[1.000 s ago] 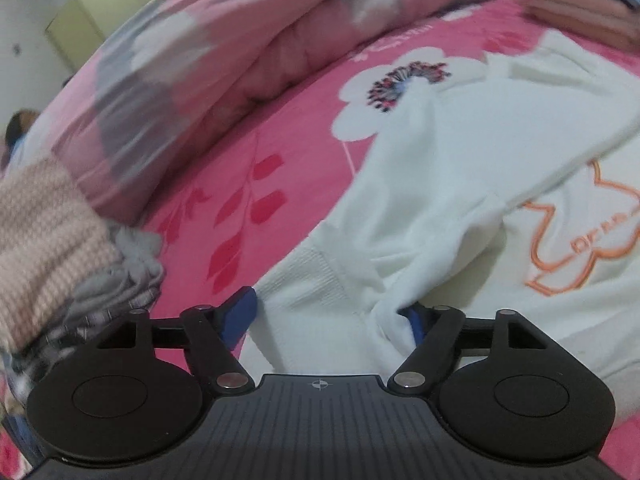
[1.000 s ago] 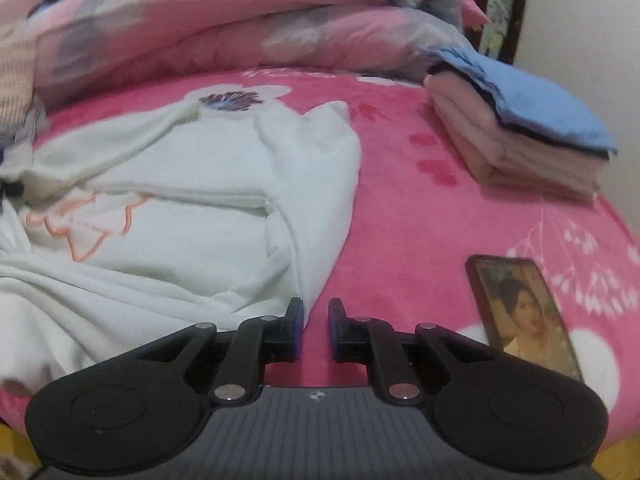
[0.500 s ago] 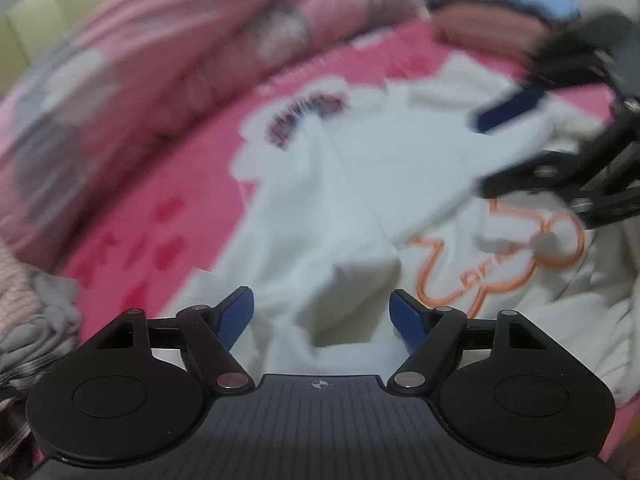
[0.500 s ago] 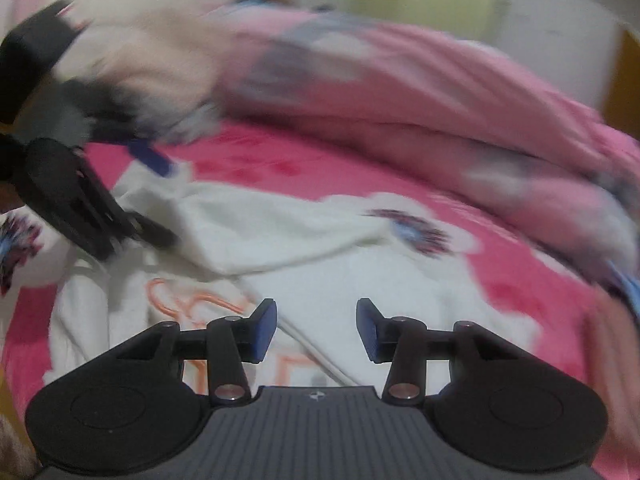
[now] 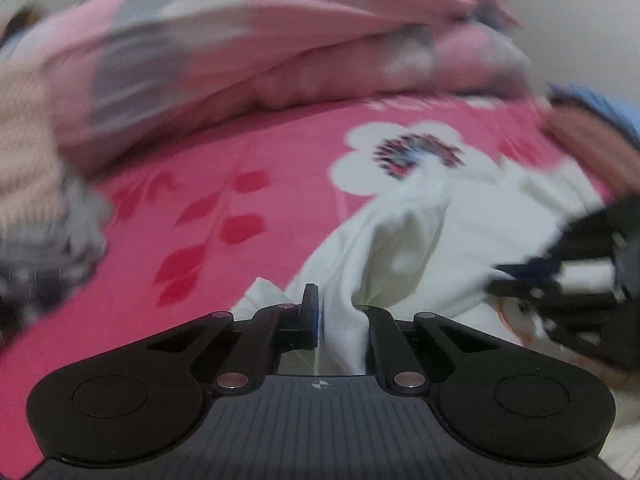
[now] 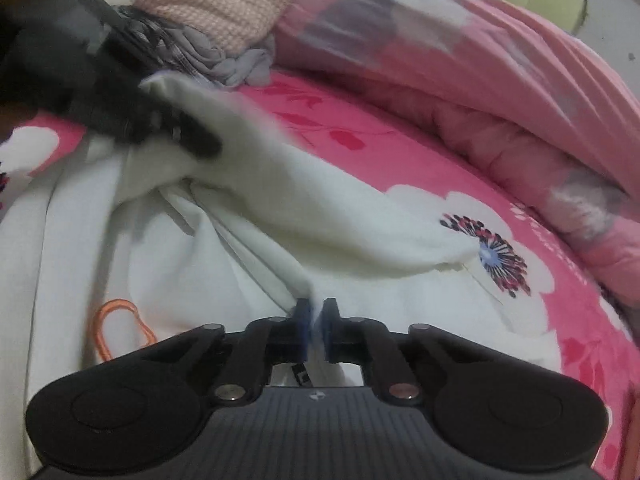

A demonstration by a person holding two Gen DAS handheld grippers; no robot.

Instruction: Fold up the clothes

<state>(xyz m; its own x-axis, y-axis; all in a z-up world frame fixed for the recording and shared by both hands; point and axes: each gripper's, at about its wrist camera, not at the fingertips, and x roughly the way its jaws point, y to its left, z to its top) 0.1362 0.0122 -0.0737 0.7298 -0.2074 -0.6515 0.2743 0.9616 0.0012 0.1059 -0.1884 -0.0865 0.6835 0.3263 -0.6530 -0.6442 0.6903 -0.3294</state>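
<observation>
Both views are taken low and close over the pink flowered bedsheet [image 5: 224,168], looking forward along the fingers. The crumpled white garment [image 5: 420,240] [image 6: 248,216] and rumpled pink quilt [image 5: 280,52] [image 6: 500,80] are shared; each view catches the other gripper.

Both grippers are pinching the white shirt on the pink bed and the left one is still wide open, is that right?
Not quite. The left gripper is not open: the left wrist view shows it shut on the white shirt. The right gripper is pinching the shirt too, on the pink bed.
</observation>
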